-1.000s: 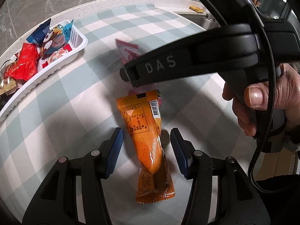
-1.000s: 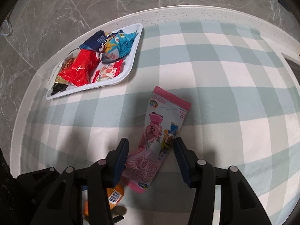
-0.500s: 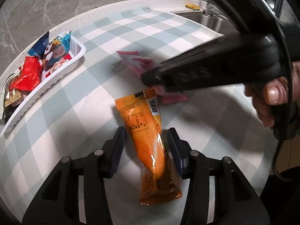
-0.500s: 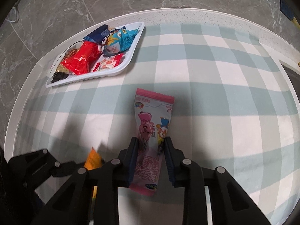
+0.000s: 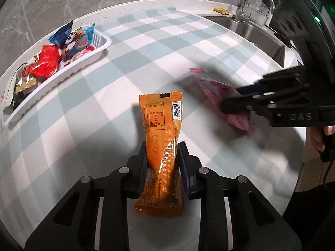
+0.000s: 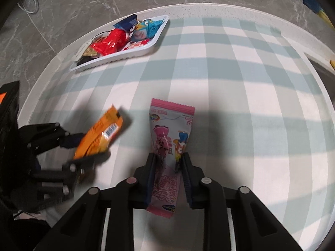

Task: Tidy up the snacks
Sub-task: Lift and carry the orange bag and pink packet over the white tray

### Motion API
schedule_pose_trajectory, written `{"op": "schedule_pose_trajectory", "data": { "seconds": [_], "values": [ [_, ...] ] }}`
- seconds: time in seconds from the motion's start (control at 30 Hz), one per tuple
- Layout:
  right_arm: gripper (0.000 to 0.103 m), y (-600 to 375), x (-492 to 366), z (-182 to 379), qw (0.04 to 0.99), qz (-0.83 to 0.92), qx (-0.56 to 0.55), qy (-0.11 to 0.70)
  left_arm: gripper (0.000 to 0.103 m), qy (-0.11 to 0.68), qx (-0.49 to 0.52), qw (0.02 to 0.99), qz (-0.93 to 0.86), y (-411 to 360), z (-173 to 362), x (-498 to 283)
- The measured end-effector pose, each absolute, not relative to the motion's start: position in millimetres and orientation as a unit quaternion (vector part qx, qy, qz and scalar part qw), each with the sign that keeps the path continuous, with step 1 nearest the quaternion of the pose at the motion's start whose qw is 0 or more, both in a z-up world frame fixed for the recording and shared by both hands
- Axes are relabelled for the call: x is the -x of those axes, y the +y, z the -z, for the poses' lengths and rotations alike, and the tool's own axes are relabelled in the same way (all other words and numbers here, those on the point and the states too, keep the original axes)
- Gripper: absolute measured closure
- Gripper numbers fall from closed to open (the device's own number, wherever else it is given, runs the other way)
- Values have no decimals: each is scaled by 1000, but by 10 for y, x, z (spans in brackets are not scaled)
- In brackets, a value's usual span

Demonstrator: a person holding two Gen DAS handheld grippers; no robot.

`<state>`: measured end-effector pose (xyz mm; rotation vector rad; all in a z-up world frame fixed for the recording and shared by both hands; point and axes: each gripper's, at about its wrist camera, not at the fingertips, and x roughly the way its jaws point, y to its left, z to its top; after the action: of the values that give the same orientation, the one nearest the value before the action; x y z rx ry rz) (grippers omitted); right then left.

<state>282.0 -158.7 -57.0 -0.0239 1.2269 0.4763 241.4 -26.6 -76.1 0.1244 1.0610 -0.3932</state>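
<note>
Gripping: left tool point(image 5: 162, 163) clamped on orange pkt point(image 5: 162, 144), right tool point(image 6: 168, 171) on pink pkt point(image 6: 167, 144).

I see an orange snack packet point(image 5: 161, 146) with a white barcode patch, gripped by black fingers with dark blue pads point(image 5: 144, 167). At 2 o'clock lies a pink packet point(image 6: 169, 146) printed with cartoon figures. At 10 o'clock, a white tray point(image 5: 69, 69) holds red, blue and gold wrappers. The tablecloth point(image 5: 146, 48) is pale green-and-white check.
</note>
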Motion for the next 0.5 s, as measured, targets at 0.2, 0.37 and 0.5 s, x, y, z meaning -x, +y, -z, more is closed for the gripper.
{"op": "schedule_pose_trajectory", "data": {
  "seconds": [0.2, 0.37, 0.5],
  "values": [
    [78, -1747, -2587, 540, 788, -220, -9, 575, 78, 512, -46, 837, 188, -204, 743, -2227],
    [79, -1851, -2415, 489, 789, -216, -7, 575, 78, 521, -48, 832, 184, -141, 731, -2050],
    [78, -1859, -2329, 427, 799, -216, 13, 562, 77, 526, -38, 833, 167, -78, 727, -1965]
  ]
}}
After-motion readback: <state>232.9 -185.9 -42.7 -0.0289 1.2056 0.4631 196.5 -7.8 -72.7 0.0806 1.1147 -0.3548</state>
